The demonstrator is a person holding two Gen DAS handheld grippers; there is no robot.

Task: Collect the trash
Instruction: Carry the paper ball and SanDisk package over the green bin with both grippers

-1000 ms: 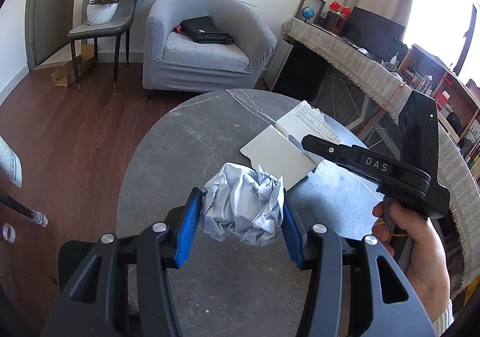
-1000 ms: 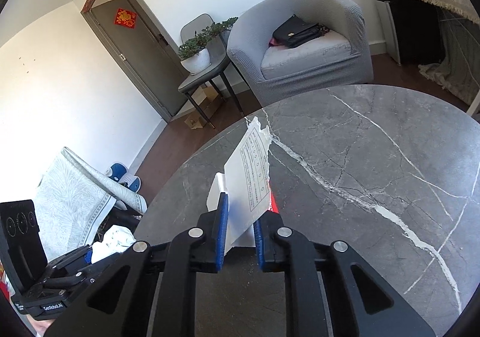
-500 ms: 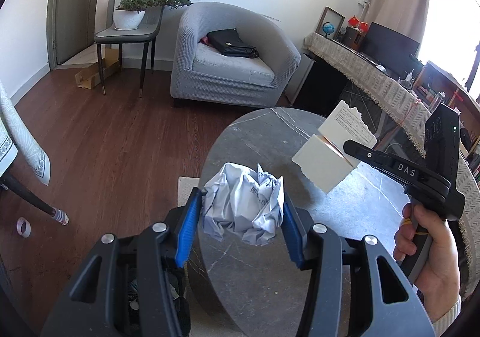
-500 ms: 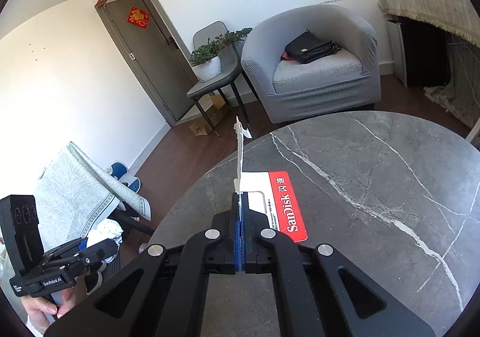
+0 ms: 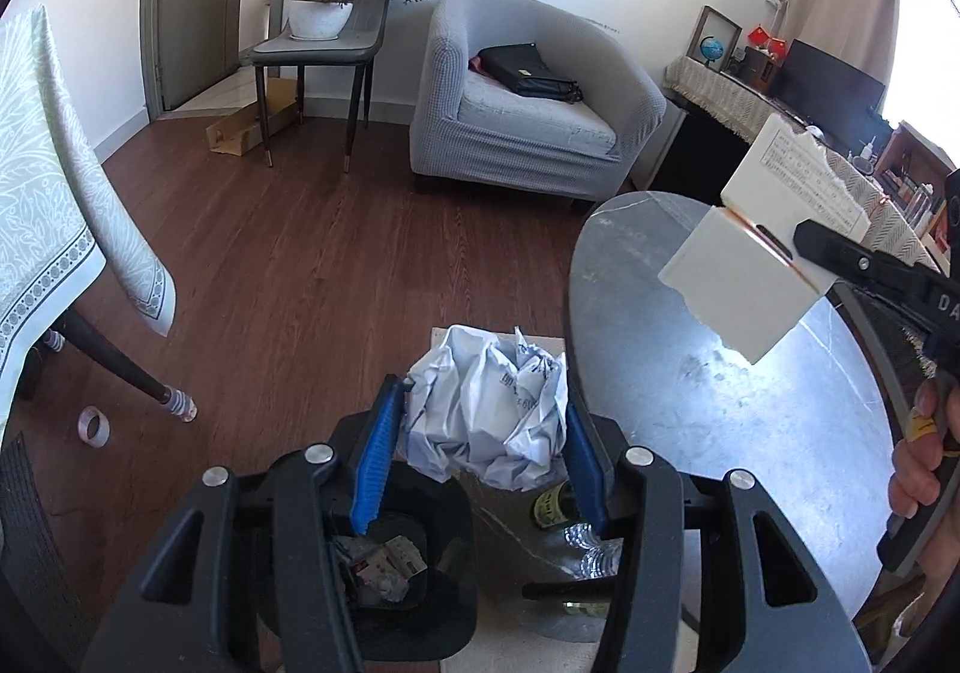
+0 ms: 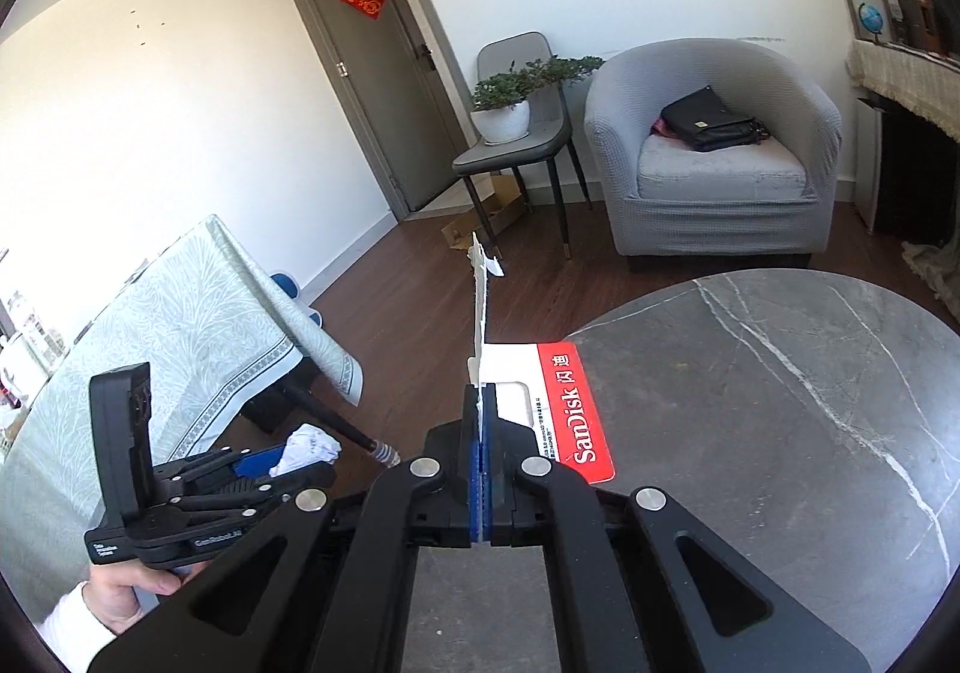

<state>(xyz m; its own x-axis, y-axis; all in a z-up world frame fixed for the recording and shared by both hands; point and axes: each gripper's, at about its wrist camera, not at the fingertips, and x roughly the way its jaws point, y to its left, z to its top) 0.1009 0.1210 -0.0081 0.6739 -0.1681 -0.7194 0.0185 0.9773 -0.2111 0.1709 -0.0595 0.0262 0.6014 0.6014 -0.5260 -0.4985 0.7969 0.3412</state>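
Observation:
My left gripper (image 5: 477, 433) is shut on a crumpled white paper ball (image 5: 486, 409) and holds it in the air above a black trash bin (image 5: 414, 571) on the floor beside the round table. The bin holds some scraps. My right gripper (image 6: 480, 421) is shut on a torn white SanDisk card package (image 6: 558, 403), seen edge-on, above the table's left edge. In the left wrist view that package (image 5: 756, 259) hangs over the grey marble table (image 5: 750, 403). The left gripper with its paper ball (image 6: 309, 448) shows low left in the right wrist view.
Bottles (image 5: 558, 511) stand on the floor under the table next to the bin. A cloth-covered table (image 5: 54, 217) with a dark leg stands to the left. A grey armchair (image 5: 528, 97) with a black bag, a chair with a potted plant (image 5: 324, 13) and a tape roll (image 5: 93, 424) lie beyond.
Both grippers have swung left off the marble table. The left gripper with the paper ball now hangs over the bin. The right gripper has carried the package to the table's edge.

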